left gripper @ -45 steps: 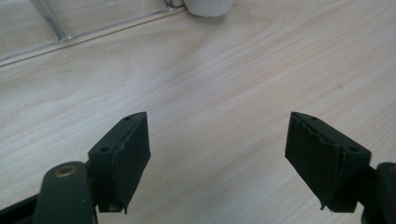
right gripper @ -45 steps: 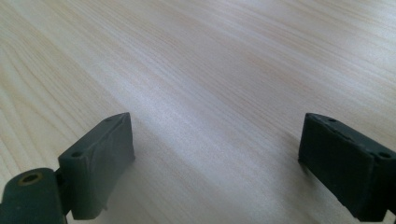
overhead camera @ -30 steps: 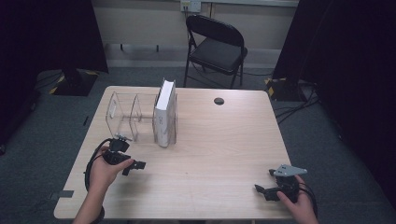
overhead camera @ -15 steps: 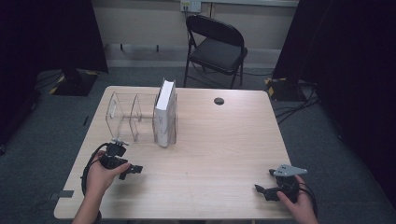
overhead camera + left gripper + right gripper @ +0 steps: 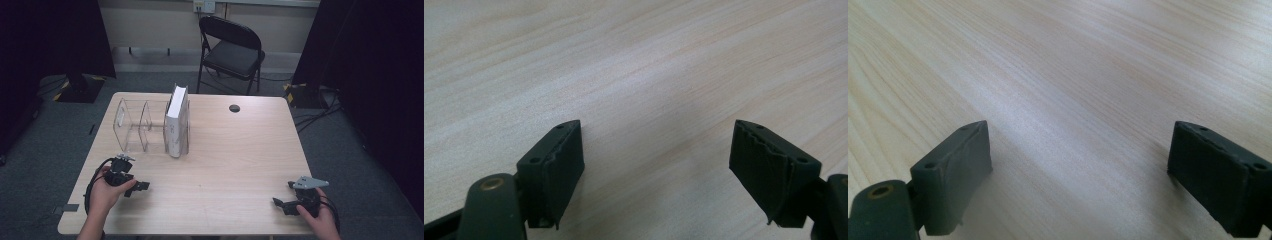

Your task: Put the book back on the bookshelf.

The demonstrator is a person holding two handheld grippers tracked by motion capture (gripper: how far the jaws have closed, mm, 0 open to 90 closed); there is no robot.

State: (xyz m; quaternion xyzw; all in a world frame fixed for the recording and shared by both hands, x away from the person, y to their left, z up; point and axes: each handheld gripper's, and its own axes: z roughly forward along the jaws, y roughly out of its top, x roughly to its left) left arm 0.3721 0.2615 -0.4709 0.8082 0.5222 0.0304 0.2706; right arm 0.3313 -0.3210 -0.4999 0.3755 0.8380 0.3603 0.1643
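Observation:
A white book point(image 5: 177, 122) stands upright in the right-hand slot of a clear plastic rack point(image 5: 134, 125) at the table's back left. My left gripper point(image 5: 137, 188) point(image 5: 656, 150) rests low over the near-left part of the table, a little in front of the rack. It is open, with bare wood between its fingers point(image 5: 555, 165). My right gripper point(image 5: 284, 194) point(image 5: 1078, 150) sits at the near-right corner, also open over bare wood, with a grey plate on top. Neither holds anything.
The light wooden table point(image 5: 240, 150) carries a small black round disc point(image 5: 234, 108) near its far edge. A black folding chair point(image 5: 232, 50) stands behind the table. Cables trail on the grey floor to the right, and dark curtains hang on both sides.
My left hand has drawn back slightly toward the table's near edge, away from the rack. The right hand has stayed where it was.

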